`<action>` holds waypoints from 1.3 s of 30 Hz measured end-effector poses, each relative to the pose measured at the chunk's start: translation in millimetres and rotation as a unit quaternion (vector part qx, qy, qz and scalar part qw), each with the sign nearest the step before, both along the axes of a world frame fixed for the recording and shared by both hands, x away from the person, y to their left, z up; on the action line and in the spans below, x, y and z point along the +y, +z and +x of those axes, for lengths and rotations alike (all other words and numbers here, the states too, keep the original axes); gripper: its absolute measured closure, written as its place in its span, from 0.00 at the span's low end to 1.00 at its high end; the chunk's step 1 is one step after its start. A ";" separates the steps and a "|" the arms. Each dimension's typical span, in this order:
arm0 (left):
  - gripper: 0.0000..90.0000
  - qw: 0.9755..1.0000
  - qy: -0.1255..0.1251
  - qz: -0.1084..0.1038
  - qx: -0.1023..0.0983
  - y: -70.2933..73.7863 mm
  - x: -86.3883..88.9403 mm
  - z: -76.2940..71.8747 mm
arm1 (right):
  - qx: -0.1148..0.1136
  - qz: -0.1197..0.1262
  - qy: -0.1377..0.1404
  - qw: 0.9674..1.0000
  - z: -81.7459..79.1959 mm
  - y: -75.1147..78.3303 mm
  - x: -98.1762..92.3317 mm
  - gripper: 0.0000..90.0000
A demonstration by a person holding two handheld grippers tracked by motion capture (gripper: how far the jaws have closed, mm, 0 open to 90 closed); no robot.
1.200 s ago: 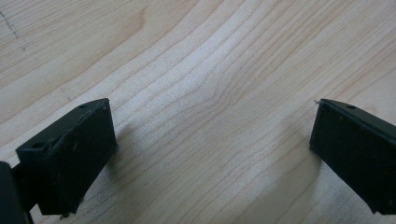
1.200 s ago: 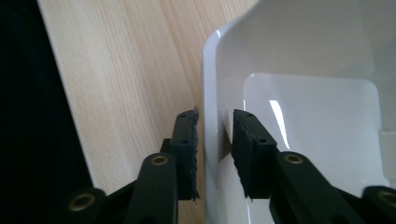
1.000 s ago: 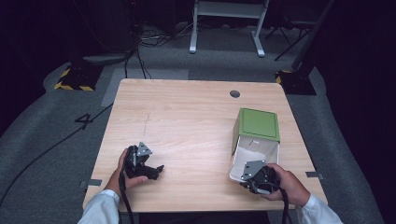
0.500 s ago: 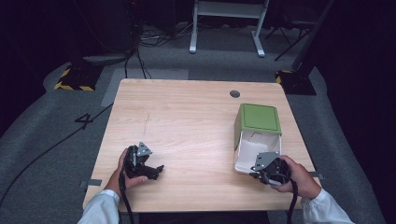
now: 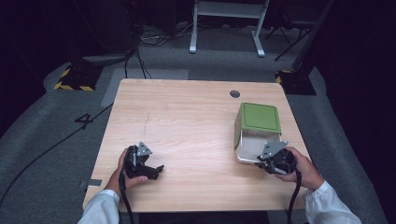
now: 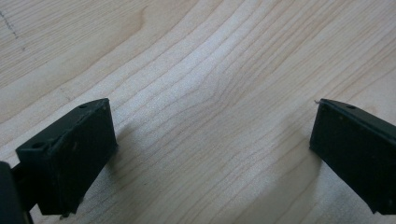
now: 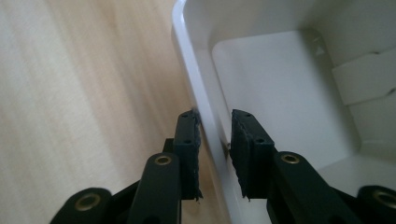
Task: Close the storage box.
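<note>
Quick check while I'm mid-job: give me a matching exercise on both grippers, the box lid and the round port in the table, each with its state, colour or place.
Things:
1. left gripper
2. right gripper
3. lid
4. round port

States, colours, places:
A. green
B. jaws astride the wall of the white box
C. near the far edge of the table
D. jaws wide apart over bare wood

Pairs: 1-D, 2-B, 3-A, 4-C

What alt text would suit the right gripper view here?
The right gripper has its two black jaws astride the thin side wall of an open white box, one jaw outside, one inside. Pale wooden table lies to the left.
</note>
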State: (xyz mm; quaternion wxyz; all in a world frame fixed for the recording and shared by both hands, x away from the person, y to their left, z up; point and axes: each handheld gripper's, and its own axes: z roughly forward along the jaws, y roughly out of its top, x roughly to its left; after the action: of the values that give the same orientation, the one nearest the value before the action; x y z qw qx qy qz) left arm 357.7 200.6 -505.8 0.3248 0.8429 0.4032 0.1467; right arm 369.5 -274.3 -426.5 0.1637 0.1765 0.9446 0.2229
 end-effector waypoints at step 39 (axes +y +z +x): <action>0.00 1.000 -0.001 0.002 -0.001 0.1 0.2 0.1 | -0.032 0.075 -0.047 0.996 28.6 -4.2 -18.7 0.47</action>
State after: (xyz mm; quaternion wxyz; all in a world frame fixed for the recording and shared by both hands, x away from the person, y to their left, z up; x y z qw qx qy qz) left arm 357.8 200.8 -505.7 0.3237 0.8438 0.4019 0.1475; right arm 398.1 -293.0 -430.6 0.1908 0.2249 0.9102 0.2907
